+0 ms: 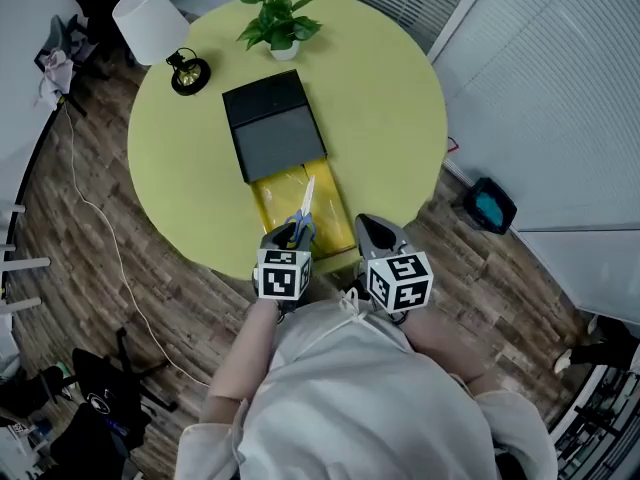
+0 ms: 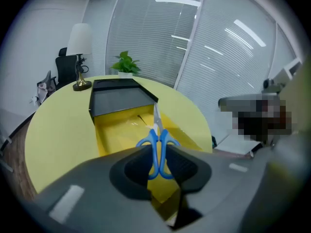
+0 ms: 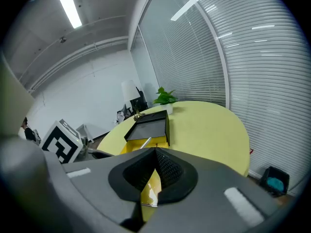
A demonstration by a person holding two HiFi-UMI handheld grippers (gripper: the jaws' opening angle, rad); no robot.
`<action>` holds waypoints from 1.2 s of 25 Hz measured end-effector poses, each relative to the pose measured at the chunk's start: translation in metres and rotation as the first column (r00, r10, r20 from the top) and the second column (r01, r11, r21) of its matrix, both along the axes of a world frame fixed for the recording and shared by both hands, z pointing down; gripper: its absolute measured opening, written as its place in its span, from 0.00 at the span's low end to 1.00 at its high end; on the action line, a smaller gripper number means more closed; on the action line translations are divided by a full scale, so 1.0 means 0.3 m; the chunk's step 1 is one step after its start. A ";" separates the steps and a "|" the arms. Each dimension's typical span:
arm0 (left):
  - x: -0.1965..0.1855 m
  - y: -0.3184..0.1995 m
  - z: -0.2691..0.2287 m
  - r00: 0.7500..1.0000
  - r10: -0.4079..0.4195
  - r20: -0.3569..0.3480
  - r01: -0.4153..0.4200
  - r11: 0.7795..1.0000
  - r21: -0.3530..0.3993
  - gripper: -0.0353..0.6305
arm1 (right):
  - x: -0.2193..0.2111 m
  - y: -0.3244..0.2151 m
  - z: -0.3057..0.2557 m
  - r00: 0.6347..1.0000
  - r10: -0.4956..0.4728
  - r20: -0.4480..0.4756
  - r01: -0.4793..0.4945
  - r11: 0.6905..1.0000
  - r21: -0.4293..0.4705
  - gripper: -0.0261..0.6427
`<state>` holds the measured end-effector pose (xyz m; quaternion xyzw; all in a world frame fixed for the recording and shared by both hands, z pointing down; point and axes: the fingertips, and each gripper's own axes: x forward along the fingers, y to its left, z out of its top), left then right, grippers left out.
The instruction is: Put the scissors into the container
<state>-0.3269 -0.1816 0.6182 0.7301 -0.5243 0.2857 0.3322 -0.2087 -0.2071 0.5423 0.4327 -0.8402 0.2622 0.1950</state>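
Gripping scissors [image 2: 158, 132] by blue handles, left gripper [image 2: 157, 161] jaws hold blades forward over yellow container [image 2: 116, 130]; lower level, centred, then release. Right gripper [image 3: 155, 154] jaws seemingly closed, empty.

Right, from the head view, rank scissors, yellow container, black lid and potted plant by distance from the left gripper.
1. Blue-handled scissors, held in the left gripper's tongs.
2. Yellow open container, directly beneath them.
3. Black flat lid, mid-table beyond.
4. Green potted plant, far edge.
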 end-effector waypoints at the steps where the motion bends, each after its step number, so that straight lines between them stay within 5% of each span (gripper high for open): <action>1: 0.004 -0.005 0.018 1.000 0.017 0.009 -0.017 1.000 -0.017 0.19 | -0.002 0.004 0.002 1.000 0.004 -0.001 -0.004 1.000 -0.001 0.04; 8: 0.013 -0.020 0.122 0.995 0.075 0.067 -0.064 0.987 -0.149 0.19 | -0.007 0.001 0.000 1.000 0.020 -0.002 -0.020 1.000 0.002 0.04; 21: 0.017 -0.018 0.198 0.968 0.151 0.199 -0.097 0.962 -0.256 0.20 | 0.018 -0.017 0.026 0.999 0.043 0.008 -0.043 0.999 -0.029 0.04; 30: 0.017 -0.019 0.163 0.988 0.098 0.119 -0.072 0.976 -0.204 0.25 | 0.012 -0.002 0.029 1.000 0.016 0.007 -0.016 0.999 -0.036 0.04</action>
